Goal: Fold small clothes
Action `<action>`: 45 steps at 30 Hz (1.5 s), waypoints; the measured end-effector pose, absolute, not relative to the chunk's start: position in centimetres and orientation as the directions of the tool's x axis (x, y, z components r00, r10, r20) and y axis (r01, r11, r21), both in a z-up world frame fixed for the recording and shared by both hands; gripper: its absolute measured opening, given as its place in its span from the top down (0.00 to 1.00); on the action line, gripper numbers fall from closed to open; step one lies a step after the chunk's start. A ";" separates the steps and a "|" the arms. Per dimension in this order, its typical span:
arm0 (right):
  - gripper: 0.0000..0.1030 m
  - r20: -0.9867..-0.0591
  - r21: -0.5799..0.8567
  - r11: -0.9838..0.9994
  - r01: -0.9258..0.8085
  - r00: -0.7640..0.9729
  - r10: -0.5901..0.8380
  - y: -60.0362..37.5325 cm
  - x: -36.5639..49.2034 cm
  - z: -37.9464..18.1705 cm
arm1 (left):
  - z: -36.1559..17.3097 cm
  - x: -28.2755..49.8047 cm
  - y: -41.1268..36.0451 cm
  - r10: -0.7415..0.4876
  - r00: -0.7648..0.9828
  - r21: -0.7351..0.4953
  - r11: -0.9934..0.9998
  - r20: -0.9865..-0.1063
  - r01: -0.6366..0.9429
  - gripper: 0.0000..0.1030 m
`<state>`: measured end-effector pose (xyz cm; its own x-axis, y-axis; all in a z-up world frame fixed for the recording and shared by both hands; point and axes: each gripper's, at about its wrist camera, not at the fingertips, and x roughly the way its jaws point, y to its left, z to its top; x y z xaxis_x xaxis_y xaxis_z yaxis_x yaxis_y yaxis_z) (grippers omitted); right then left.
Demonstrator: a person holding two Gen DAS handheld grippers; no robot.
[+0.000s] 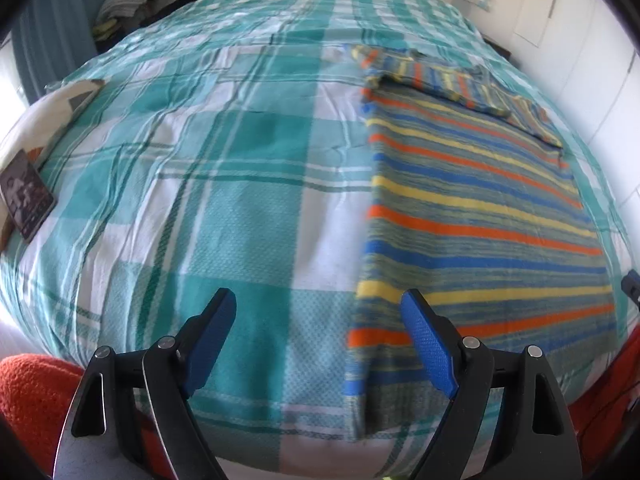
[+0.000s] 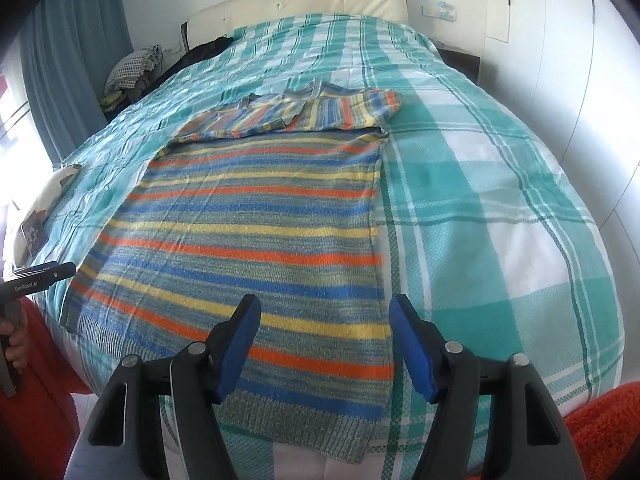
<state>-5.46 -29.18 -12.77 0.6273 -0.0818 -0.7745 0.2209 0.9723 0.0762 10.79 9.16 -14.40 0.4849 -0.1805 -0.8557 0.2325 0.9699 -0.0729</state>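
The striped knitted sweater (image 2: 256, 240), banded in orange, blue, yellow and grey-green, lies flat on the bed with its ribbed hem at the near edge and its sleeves folded across the chest at the far end. The right tongs (image 2: 324, 340), black arms with blue pads, hang above the hem near the sweater's right side edge, jaws parted with nothing between them and neither pad pressing on the knit. The left tongs (image 1: 318, 334) stand wide apart and empty above the other side edge of the sweater (image 1: 472, 216); in the left wrist view one blue pad lies over the stripes and the other over the bare cover. The bed is spread with a teal and white checked cotton cover (image 2: 500, 216), lightly creased. In the right wrist view the black body of the left tool shows at the left border, held by a hand (image 2: 14, 340) next to an orange-red sleeve. At the left side of the bed lie a white cushion (image 1: 48, 116) and a dark photo card (image 1: 26, 196). A cream padded headboard (image 2: 320, 0) stands at the far end, with a heap of folded clothes (image 2: 132, 68) and blue curtains (image 2: 72, 40) to its left.
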 end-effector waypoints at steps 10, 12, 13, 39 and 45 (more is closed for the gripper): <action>0.35 -0.767 0.057 0.974 0.219 0.634 -0.098 -29.0 -5.3 -13.1 | -12.7 16.8 10.4 -0.168 0.545 -0.040 0.970 -0.822 0.239 0.12; 0.36 -0.770 0.054 0.973 0.226 0.630 -0.104 -29.1 -5.3 -13.2 | -12.1 19.8 10.8 -0.146 0.605 -0.007 0.974 -0.783 0.226 0.08; 0.36 -0.771 0.052 0.972 0.230 0.627 -0.108 -29.2 -5.3 -13.2 | -12.1 21.3 11.0 -0.136 0.626 -0.001 0.978 -0.768 0.211 0.07; 0.36 -0.814 -0.026 0.969 0.245 0.558 -0.163 -28.4 -3.0 -15.1 | -19.8 28.6 12.9 -0.101 0.606 0.032 0.978 -0.789 0.205 0.00; 0.36 -0.816 -0.054 0.974 0.222 0.552 -0.171 -27.5 -2.9 -15.1 | -19.8 28.6 12.9 -0.101 0.606 0.032 0.978 -0.789 0.205 0.00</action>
